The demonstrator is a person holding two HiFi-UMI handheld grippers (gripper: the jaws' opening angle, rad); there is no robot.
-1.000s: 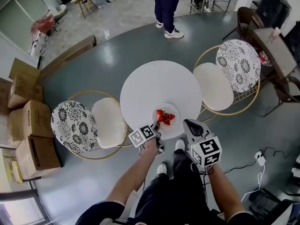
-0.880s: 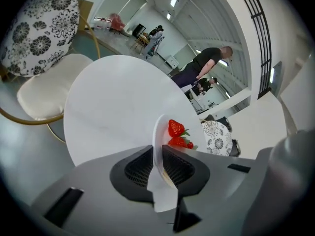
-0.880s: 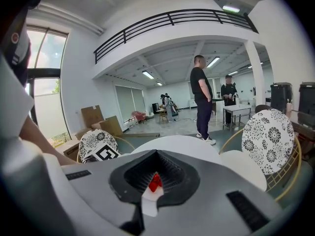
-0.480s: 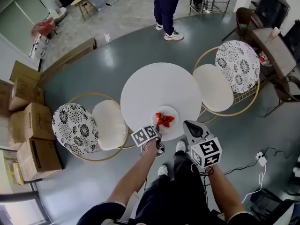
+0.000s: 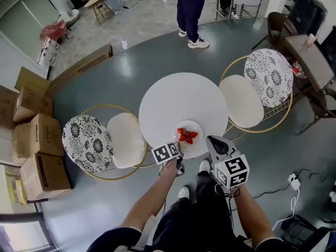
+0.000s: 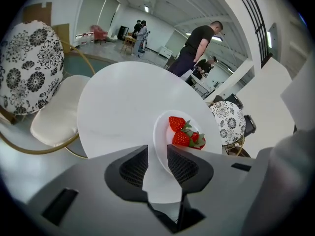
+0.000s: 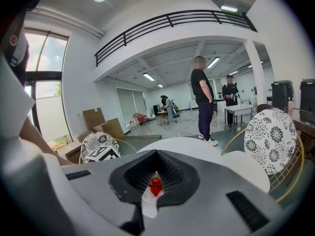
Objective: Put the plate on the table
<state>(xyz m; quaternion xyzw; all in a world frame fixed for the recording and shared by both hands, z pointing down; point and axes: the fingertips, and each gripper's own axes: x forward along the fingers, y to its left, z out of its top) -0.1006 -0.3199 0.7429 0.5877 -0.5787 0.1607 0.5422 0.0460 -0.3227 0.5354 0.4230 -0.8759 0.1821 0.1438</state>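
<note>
While the plate [image 6: 162, 136] is sitting flat on the round white table [image 5: 178, 101], close to the edge nearest the person, three or so strawberries [image 5: 186, 135] are lying on its middle.

Left gripper [image 6: 157, 149] is pointing at the plate's near rim. Its jaws are standing a narrow way apart and the rim is running into the gap. The rim is lying against the right-hand pad, while bare table is showing between it and the left-hand pad. Not clamping, as far as the left gripper view shows.

Right gripper [image 7: 155, 173] is hanging just off the table edge, to the right of the plate and apart from it. Its jaw tips are meeting, leaving only a slit behind them. Nothing is sitting in that slit; the strawberries are only showing through it from beyond.

Two gold-framed chairs are flanking the table, one on the left [image 5: 126, 139] and one on the right [image 5: 241, 101], each with a white seat and a black-and-white patterned back. A person in dark trousers [image 5: 189, 9] is standing on the grey floor well beyond the table. Cardboard boxes [image 5: 37, 140] are stacking up along the left wall.
</note>
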